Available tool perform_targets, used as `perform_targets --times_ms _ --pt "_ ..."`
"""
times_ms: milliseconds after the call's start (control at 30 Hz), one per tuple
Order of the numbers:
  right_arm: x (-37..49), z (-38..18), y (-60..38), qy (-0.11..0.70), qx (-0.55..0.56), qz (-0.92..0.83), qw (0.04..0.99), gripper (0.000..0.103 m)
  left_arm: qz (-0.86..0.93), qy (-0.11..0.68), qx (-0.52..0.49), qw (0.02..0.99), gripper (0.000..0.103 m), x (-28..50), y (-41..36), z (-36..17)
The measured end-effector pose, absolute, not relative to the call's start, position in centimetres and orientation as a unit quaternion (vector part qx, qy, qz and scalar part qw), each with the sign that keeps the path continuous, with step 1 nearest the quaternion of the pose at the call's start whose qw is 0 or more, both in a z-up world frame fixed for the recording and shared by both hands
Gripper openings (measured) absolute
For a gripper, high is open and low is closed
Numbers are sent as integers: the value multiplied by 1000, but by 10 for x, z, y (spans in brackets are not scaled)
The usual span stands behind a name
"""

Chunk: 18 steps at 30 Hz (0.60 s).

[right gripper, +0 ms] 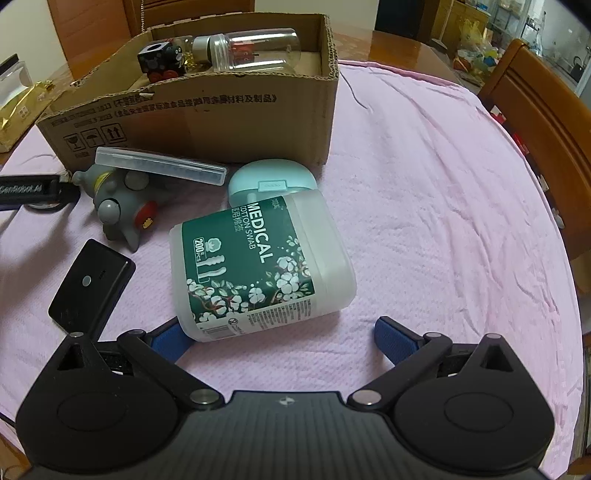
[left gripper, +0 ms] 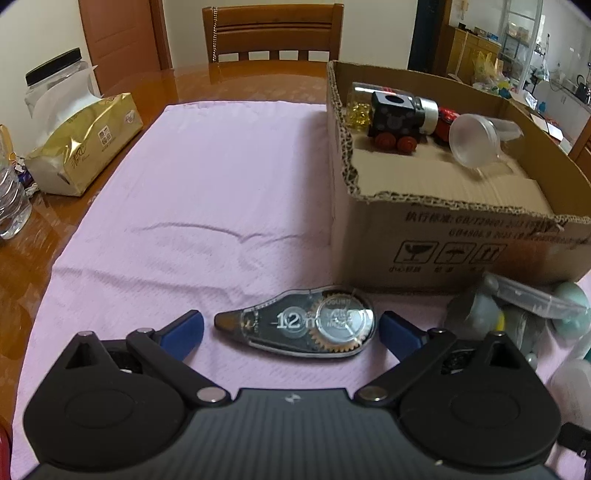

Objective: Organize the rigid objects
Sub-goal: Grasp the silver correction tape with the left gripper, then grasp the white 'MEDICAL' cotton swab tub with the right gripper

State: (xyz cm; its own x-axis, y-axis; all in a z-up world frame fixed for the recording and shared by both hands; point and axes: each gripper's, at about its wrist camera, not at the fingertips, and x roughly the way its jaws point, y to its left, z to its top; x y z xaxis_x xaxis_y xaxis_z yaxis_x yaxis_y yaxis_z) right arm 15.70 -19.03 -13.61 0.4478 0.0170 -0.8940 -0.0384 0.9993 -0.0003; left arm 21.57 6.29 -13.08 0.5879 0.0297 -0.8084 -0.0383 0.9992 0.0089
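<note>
A clear correction tape dispenser (left gripper: 295,323) marked "12 m" lies flat on the pink cloth (left gripper: 207,192). It sits between the blue fingers (left gripper: 186,328) of my left gripper (left gripper: 291,328), which is open with its pads just off the dispenser's ends. My right gripper (right gripper: 277,336) is open over a white and green cotton swab box (right gripper: 258,266) lying on its side; the box's near corner hides part of the gripper's left finger. Beyond it lie a mint case (right gripper: 271,181), a grey toy figure (right gripper: 118,206), a clear long case (right gripper: 159,166) and a black flat device (right gripper: 92,280).
A cut-down cardboard box (left gripper: 443,240) holds a black toy train car (left gripper: 393,118), a clear jar (left gripper: 476,138) and a bottle. A gold tissue pack (left gripper: 85,144) and a water bottle (left gripper: 11,199) stand at the left. Wooden chairs (left gripper: 273,33) border the table.
</note>
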Motion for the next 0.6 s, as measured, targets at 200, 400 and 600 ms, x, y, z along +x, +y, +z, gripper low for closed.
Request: perform_targets --times_ms 200,400,600 --pt "160 -137 -191 526 -18 28 850 103 20 451 -7 892 90 216 59 -128" --pt "175 -132 -188 550 -42 57 832 103 14 449 -2 893 90 216 59 -129" --pt "188 -116 -178 537 -66 83 837 103 14 449 -2 893 90 216 60 -128"
